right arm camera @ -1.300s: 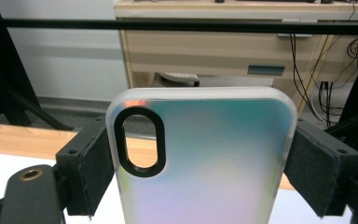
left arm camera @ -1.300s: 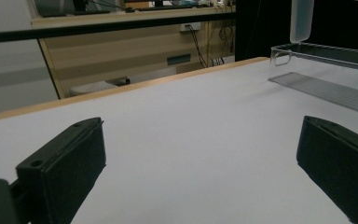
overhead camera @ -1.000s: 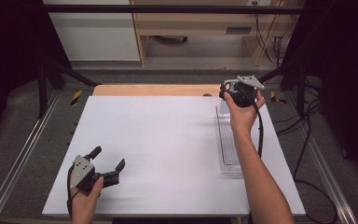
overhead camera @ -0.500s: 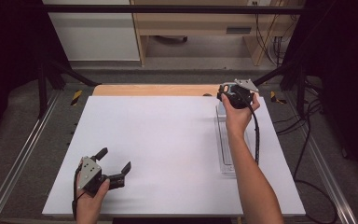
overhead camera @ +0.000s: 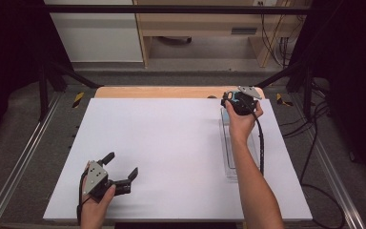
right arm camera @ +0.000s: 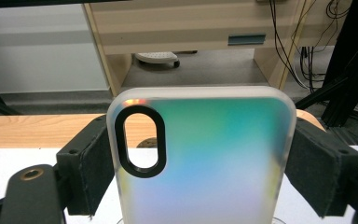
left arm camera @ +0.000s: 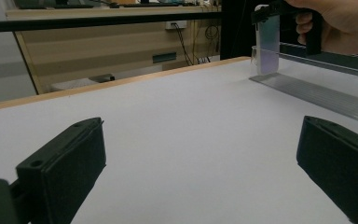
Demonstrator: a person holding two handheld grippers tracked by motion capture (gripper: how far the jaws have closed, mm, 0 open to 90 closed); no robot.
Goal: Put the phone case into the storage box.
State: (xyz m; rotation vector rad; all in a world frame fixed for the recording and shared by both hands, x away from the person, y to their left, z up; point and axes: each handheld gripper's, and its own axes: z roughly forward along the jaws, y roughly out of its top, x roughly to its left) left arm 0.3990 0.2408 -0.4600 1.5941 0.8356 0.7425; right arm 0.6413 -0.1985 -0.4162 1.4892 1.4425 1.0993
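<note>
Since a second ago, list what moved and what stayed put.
The right gripper, clamped on the phone case, sank slightly toward the far end of the clear tray. The left gripper shifted a little to the right near the table's front edge, jaws open. The tray did not move.

left gripper (overhead camera: 124, 171): black jaws, grey plate | right gripper (overhead camera: 233, 101): black cable, grey plate

The white table (overhead camera: 171, 143) is being lit evenly from above, while the surroundings at both side edges are being left dark. Soft shadows are being cast; near jaws are being rendered slightly blurred.
</note>
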